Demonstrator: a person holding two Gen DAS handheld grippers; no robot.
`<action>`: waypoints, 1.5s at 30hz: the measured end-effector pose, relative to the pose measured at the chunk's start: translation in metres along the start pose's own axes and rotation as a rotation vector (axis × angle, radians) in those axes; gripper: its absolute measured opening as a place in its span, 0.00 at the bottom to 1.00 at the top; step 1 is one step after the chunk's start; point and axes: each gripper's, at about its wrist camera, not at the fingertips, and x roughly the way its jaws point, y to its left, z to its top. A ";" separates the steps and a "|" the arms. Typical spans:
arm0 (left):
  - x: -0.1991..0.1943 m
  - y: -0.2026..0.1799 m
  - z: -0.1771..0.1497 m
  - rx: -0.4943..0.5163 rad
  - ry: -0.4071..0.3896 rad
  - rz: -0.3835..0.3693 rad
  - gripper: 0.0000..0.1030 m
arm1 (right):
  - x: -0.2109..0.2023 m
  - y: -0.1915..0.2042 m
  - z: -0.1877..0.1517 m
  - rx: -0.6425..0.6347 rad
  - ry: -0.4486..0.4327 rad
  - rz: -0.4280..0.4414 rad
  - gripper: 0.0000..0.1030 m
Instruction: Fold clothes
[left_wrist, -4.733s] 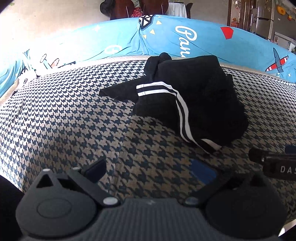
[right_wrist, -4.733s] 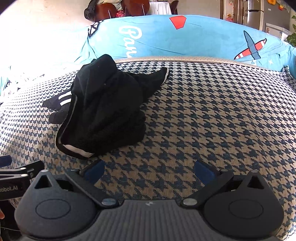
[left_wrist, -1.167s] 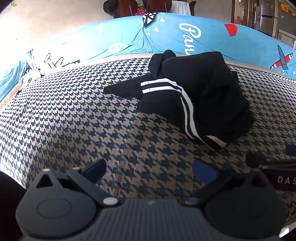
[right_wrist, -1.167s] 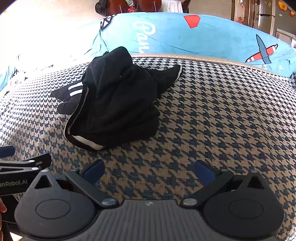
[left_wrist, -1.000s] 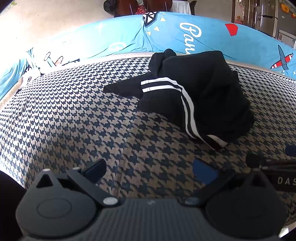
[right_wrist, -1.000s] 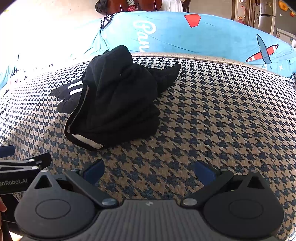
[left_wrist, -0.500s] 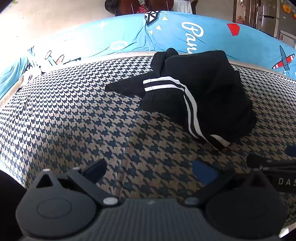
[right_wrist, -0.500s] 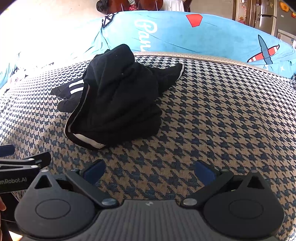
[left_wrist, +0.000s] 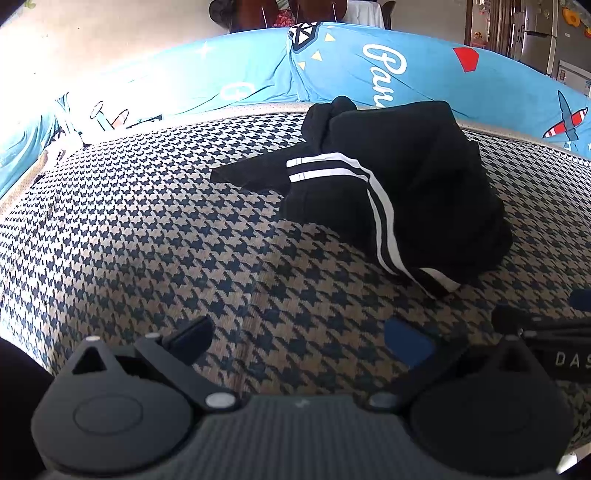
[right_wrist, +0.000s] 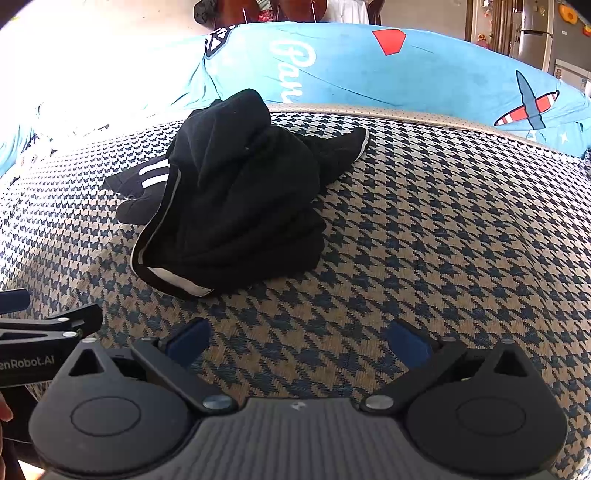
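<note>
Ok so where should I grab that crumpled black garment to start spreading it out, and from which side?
Probably the white-striped hem corner of the black garment. It lies flat at the near edge of the heap, closest to both claws, so its edge is exposed rather than buried in folds. Come in low from the near side; the open left claw sits closest to it.

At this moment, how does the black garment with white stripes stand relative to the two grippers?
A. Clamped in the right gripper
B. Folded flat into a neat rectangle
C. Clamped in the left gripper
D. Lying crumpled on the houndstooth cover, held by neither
D: the black garment lies bunched on the houndstooth cover, ahead of the left gripper and right gripper, both open and empty.
</note>
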 end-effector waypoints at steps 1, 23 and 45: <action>0.000 0.000 0.000 0.001 0.000 0.000 1.00 | 0.000 0.000 0.000 0.000 0.000 0.000 1.00; 0.002 0.001 -0.001 -0.003 0.004 -0.001 1.00 | 0.000 -0.001 -0.001 0.006 -0.005 -0.001 1.00; 0.004 0.005 -0.003 -0.016 0.014 0.000 1.00 | 0.002 0.000 0.002 0.010 -0.008 -0.014 1.00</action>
